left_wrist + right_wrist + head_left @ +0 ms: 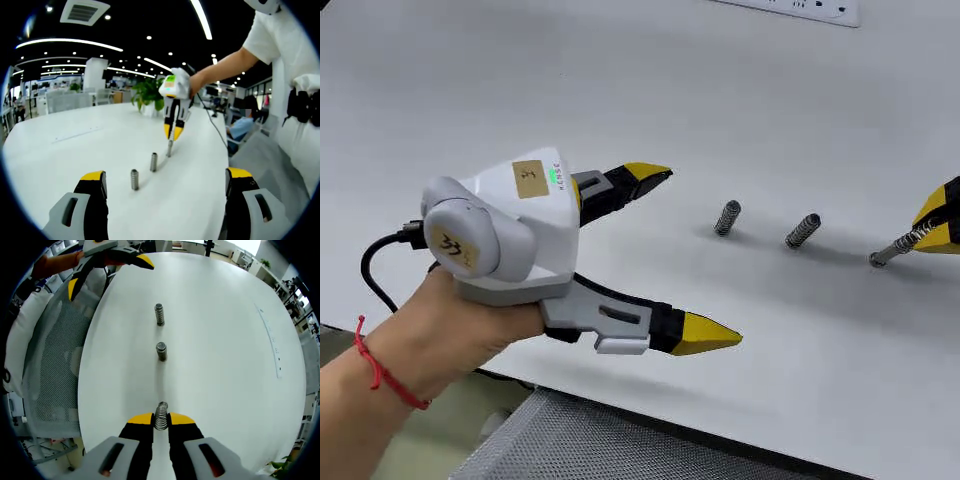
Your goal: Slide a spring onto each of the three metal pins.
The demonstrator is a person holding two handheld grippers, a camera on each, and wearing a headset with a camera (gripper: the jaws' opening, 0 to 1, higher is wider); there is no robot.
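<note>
Seemingly the yellow-tipped right gripper [160,421] is clenching the third coiled steel spring [161,412] between its tips. Pressing it fully down its metal pin [877,260] is coming next, while the left gripper [700,256] is hanging released.

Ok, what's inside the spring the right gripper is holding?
A metal pin; its tip pokes out of the spring. The fingers of the right gripper cover the other end.

First spring [727,217], middle spring [802,231] and last spring [898,246] stand in a row on the table [620,100], right of the left gripper [700,256].
</note>
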